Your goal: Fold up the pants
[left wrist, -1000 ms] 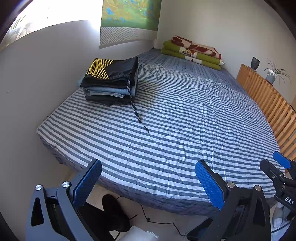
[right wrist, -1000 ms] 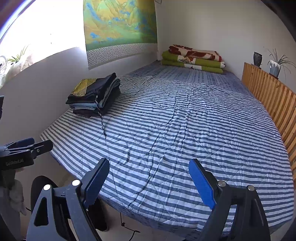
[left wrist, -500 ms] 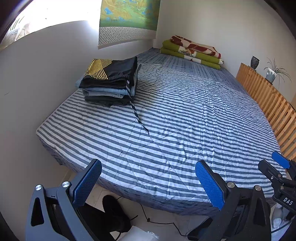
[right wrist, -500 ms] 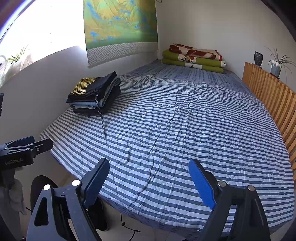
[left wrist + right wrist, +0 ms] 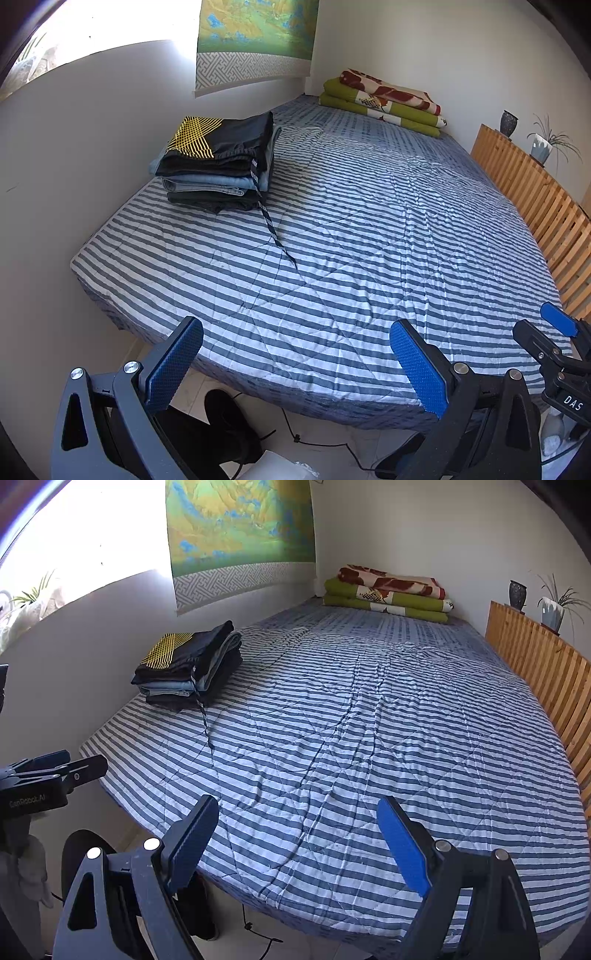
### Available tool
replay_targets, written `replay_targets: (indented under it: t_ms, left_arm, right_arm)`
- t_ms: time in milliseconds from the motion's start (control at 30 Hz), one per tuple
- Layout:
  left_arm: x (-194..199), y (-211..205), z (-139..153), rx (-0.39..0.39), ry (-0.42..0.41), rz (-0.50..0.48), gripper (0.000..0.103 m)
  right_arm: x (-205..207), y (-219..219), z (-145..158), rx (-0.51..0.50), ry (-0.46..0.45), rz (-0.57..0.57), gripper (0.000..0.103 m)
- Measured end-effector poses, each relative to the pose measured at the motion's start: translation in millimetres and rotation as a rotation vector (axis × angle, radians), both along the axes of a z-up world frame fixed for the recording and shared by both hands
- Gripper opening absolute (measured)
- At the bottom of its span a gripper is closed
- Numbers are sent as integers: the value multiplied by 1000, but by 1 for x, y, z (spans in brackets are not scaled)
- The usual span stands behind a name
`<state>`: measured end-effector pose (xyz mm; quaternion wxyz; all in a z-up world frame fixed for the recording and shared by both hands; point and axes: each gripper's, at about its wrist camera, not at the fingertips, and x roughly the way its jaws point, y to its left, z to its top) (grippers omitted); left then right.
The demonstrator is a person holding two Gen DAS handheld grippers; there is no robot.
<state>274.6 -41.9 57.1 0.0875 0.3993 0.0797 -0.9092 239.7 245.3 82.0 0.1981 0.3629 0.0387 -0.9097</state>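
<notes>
A stack of folded pants (image 5: 218, 162) (image 5: 190, 664) rests at the left side of the striped bed (image 5: 369, 240) (image 5: 369, 738), against the wall. Its top piece is black with a yellow pattern, and a dark drawstring (image 5: 271, 229) trails from it onto the cover. My left gripper (image 5: 295, 354) hangs open off the bed's near edge, holding nothing. My right gripper (image 5: 297, 838) is open and empty too, over the near edge. The right gripper's tip (image 5: 554, 332) shows at the right of the left wrist view; the left gripper's body (image 5: 44, 782) shows at the left of the right wrist view.
Folded green and red blankets (image 5: 384, 103) lie at the far end of the bed. A wooden slatted rail (image 5: 535, 206) runs along the right side, with a vase and a potted plant (image 5: 543, 144) behind it. Cables and a dark shoe (image 5: 229, 417) lie on the floor below.
Both views drift very slightly; the bed and the stack sit a touch lower and closer in the frames. Both grippers stay open and empty.
</notes>
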Motion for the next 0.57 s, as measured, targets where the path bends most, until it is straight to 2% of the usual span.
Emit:
replay_targets:
  t_ms: [567]
  left_arm:
    - [-18,-2,-12,-6,-17,-12,102]
  right_arm:
    - [-15,2,-14,-7,-41,-19,85]
